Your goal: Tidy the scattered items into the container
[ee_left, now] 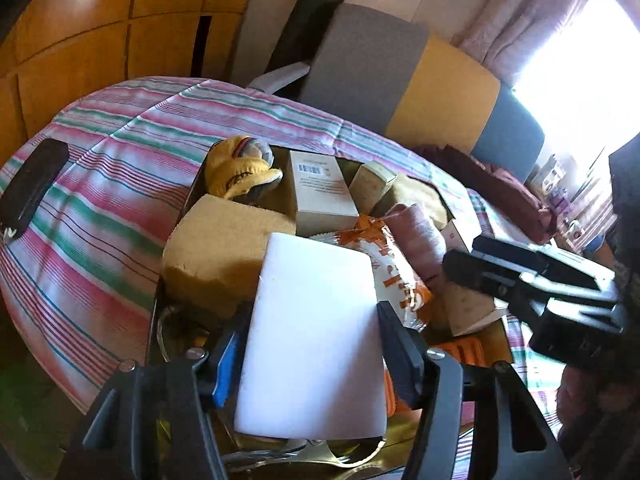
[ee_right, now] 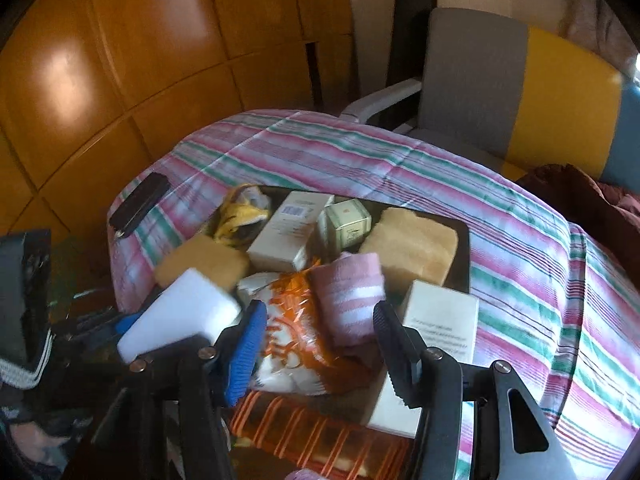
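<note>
My left gripper (ee_left: 308,344) is shut on a white foam block (ee_left: 316,340) and holds it over the near end of the dark tray (ee_right: 464,256). The block also shows in the right wrist view (ee_right: 180,320), at the left. The tray holds yellow sponges (ee_left: 224,248) (ee_right: 412,248), a yellow glove (ee_left: 236,172), pale boxes (ee_left: 320,192) (ee_right: 284,236), an orange-and-white packet (ee_right: 296,336) and a pink striped rolled cloth (ee_right: 352,296). My right gripper (ee_right: 320,344) is open and empty above the packet and the cloth. It shows at the right of the left wrist view (ee_left: 532,280).
The tray sits on a striped pink, green and white cloth (ee_right: 520,240). A black case (ee_right: 138,204) lies at the cloth's far left. An orange striped cloth (ee_right: 320,436) lies at the near edge. A grey and yellow chair (ee_right: 500,92) and wooden cabinets (ee_right: 120,60) stand behind.
</note>
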A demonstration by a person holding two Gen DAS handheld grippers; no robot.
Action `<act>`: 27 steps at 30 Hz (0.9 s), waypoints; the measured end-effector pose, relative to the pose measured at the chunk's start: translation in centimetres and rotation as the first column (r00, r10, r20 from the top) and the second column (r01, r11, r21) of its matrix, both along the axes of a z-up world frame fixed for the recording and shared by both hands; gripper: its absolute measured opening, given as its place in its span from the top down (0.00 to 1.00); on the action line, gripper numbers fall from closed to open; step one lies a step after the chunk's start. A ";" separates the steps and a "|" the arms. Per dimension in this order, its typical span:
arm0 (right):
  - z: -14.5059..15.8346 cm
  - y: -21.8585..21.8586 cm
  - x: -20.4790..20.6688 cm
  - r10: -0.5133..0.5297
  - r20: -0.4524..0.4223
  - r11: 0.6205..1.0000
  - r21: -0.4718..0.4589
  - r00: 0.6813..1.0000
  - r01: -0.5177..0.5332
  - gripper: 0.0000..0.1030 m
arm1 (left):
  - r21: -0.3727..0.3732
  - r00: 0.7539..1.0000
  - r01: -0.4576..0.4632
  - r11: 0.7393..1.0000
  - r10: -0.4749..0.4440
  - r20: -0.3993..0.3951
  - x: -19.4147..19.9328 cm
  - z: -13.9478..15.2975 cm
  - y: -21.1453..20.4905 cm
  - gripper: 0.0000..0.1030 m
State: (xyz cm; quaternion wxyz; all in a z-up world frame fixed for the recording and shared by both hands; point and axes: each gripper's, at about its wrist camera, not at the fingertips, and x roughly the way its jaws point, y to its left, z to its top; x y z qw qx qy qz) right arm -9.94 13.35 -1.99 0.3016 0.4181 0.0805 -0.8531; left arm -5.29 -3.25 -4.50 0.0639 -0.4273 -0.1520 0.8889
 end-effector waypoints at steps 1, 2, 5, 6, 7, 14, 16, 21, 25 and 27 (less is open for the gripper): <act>0.0 -0.1 0.3 0.007 0.000 1.000 0.002 1.000 -0.007 0.45 | 0.011 1.000 -0.001 1.000 0.002 -0.003 0.1 0.1 -0.2 0.41; -0.1 -0.1 0.5 0.011 0.003 1.000 0.000 1.000 -0.011 0.45 | 0.030 1.000 0.000 1.000 0.000 -0.005 0.2 0.4 -0.4 0.38; -0.4 -0.2 0.8 0.021 0.016 1.000 -0.007 1.000 -0.021 0.45 | 0.099 1.000 -0.012 0.995 0.013 -0.008 0.3 0.9 -1.4 0.33; -0.5 -0.3 0.9 0.023 0.020 1.000 -0.008 1.000 -0.023 0.45 | 0.107 1.000 -0.023 0.994 0.024 -0.010 0.3 1.1 -1.8 0.33; -0.6 -0.3 1.0 0.026 0.024 1.000 -0.010 0.999 -0.025 0.45 | 0.110 0.999 -0.031 0.993 0.033 -0.015 0.3 1.4 -2.0 0.33; -1.1 -0.7 2.1 0.063 0.037 0.998 -0.022 0.997 -0.062 0.45 | 0.050 0.991 -0.123 0.991 0.125 -0.040 2.4 2.6 -4.3 0.49; -1.1 -1.1 2.8 0.094 0.035 0.995 -0.030 0.995 -0.093 0.45 | 0.011 0.992 -0.116 0.993 0.116 -0.046 3.3 2.6 -4.5 0.53; -1.3 -2.2 4.1 0.146 0.029 0.989 -0.033 0.989 -0.145 0.45 | -0.097 0.998 -0.062 0.993 0.060 -0.023 3.7 1.4 -2.4 0.55; -2.2 -3.6 4.1 0.166 0.018 0.986 0.023 0.986 -0.166 0.45 | -0.148 0.997 -0.071 0.986 0.069 -0.018 2.5 0.8 -1.4 0.55; -2.8 -4.1 3.6 0.165 0.017 0.985 0.055 0.986 -0.166 0.45 | -0.154 0.998 -0.066 0.986 0.065 -0.011 1.8 0.6 -1.1 0.54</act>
